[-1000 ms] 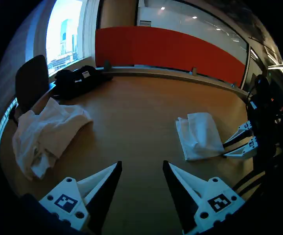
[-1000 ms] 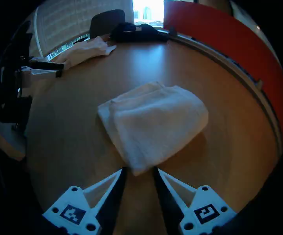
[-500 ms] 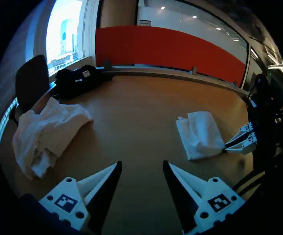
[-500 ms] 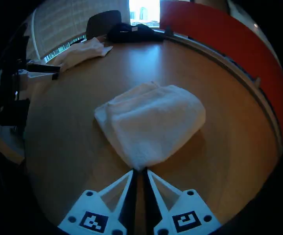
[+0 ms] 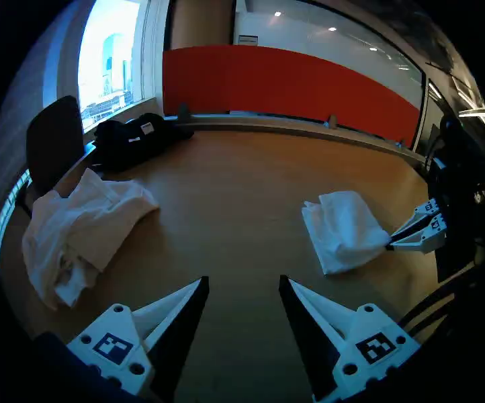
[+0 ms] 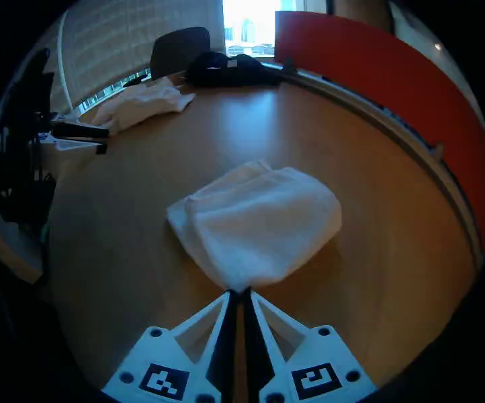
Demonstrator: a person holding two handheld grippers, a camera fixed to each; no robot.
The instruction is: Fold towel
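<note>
So the right gripper (image 6: 239, 297) has its two fingers squeezed together, barely a sliver between them, and the nearest corner of the folded towel (image 6: 259, 225) is pinched right at the tips. The rest of the towel sits straight ahead of that gripper on the table (image 6: 383, 228), a chunky white bundle with its layered edges facing away and a bit to the gripper's left. Can't really tell if the pinched corner is lifted off the wood or just resting on it.

The left gripper (image 5: 242, 279) is the opposite: fingers spread wide, nothing between them, just bare tabletop underneath. In the left gripper view, the towel is ahead and off to the right, well apart from its fingers. You can see the right gripper coming at the towel from the far right side, tips touching the towel's corner.

Other stuff lying around:
- A white cloth pile (image 5: 81, 232), all crumpled, is ahead and to the left of the left gripper, near the table's edge.
- A black bag (image 5: 135, 138) is farther out beyond that pile, by the window (image 5: 108, 60).
- A dark chair (image 5: 53, 141) is tucked in at the left edge, just beside the pile.
- A red panel (image 5: 289, 84) runs along the far side of the table.
</note>
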